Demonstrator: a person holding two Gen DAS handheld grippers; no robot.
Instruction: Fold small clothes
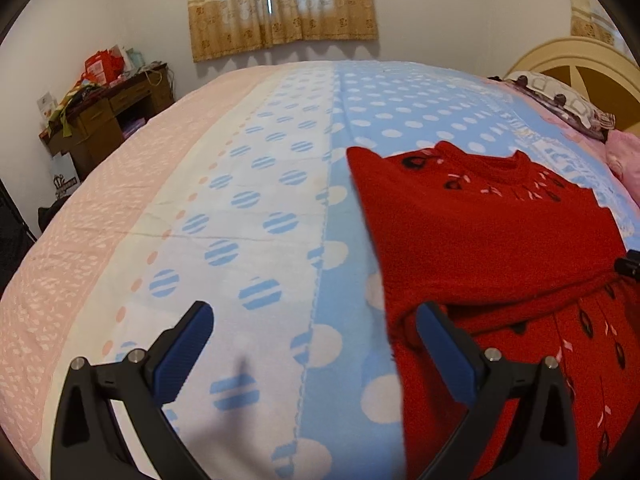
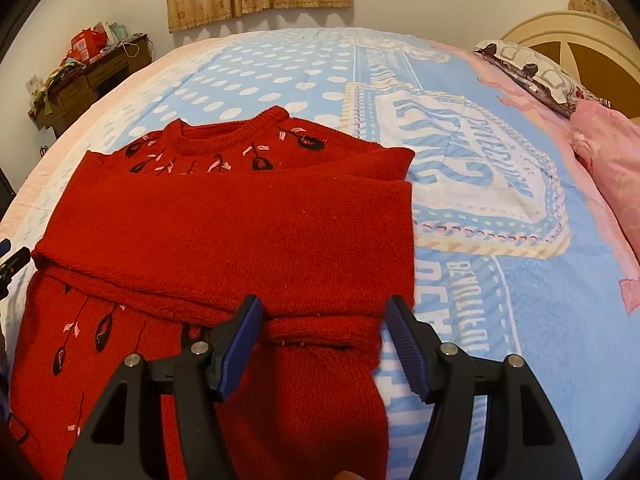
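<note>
Desk (image 1: 108,120): far left, beyond the bed's left edge; the heap on it is too small and blurred to name.
Bed cover (image 1: 248,208): pink band, then white with striped dots, then blue with white dots; its near edge is cut off under my fingers.
My left gripper (image 1: 316,340): fingers spread wide, nothing between them but bare cover; the right-hand pad overlaps the sweater's left edge, and I cannot tell whether it touches the knit.
Red sweater (image 2: 224,224): lies flat on the cover toward the bed's near edge, collar pointing at the far edge, a sleeve folded across the chest and hiding most of the embroidery; the hem runs out of view below.
Sleeve cuff (image 2: 324,332): bunched between my right fingers.
My right gripper (image 2: 324,340): fingers apart, neither pad pressing the cuff; one stands over the sweater front, the other just off the cuff's right edge, over the cover.
Pillows (image 2: 536,68): at the far right corner by the headboard, partly cut off.
</note>
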